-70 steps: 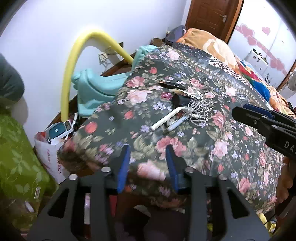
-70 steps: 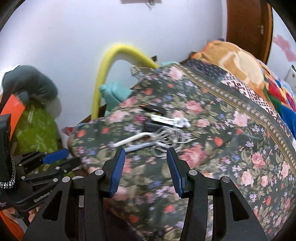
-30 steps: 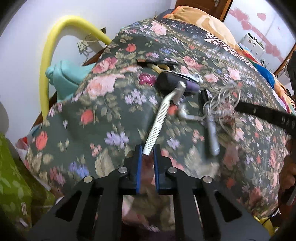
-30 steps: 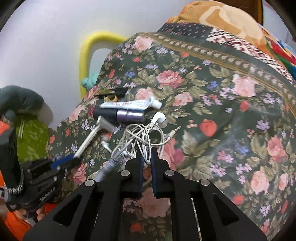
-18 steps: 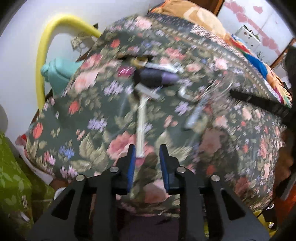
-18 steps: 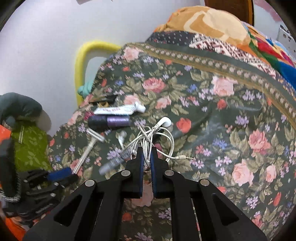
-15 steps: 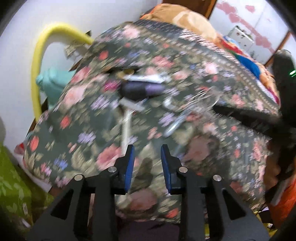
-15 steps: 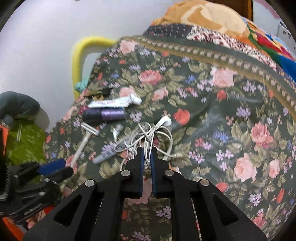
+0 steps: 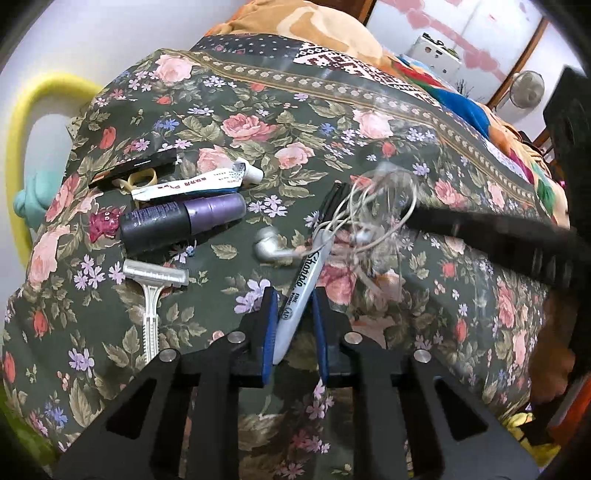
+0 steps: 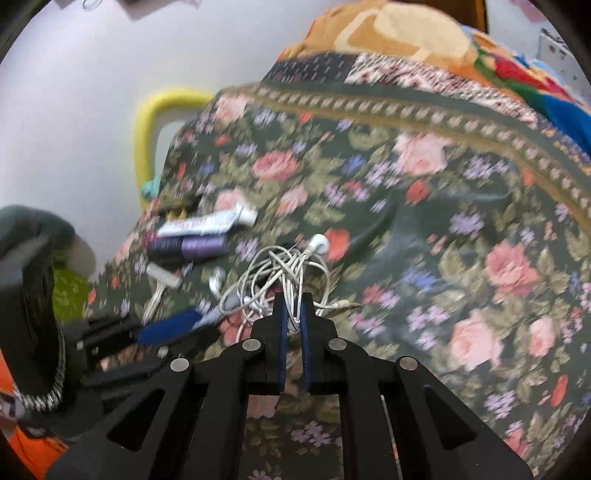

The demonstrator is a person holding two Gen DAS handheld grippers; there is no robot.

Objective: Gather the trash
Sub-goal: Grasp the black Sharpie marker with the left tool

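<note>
Clutter lies on a floral blanket point(image 9: 369, 155). My left gripper point(image 9: 293, 295) is open, its blue fingers on either side of a grey Sharpie marker point(image 9: 301, 288) that lies on the blanket. My right gripper point(image 10: 291, 299) is shut on a tangle of white earphone cable point(image 10: 284, 269) and lifts it; the tangle point(image 9: 373, 218) looks blurred in the left wrist view. A white disposable razor point(image 9: 153, 295), a purple-and-black bottle point(image 9: 181, 221), a white tube point(image 9: 199, 182) and a black stick point(image 9: 136, 164) lie to the left.
The blanket point(image 10: 443, 221) covers a bed with an orange pillow point(image 9: 314, 26) at the far end. A yellow foam tube point(image 9: 33, 96) arches beside the bed's left edge against a white wall. Green fabric point(image 10: 70, 291) sits low on the left.
My left gripper let go of the razor, opened and moved right over the marker. My right gripper stayed shut on the earphone cable and lifted the tangle.
</note>
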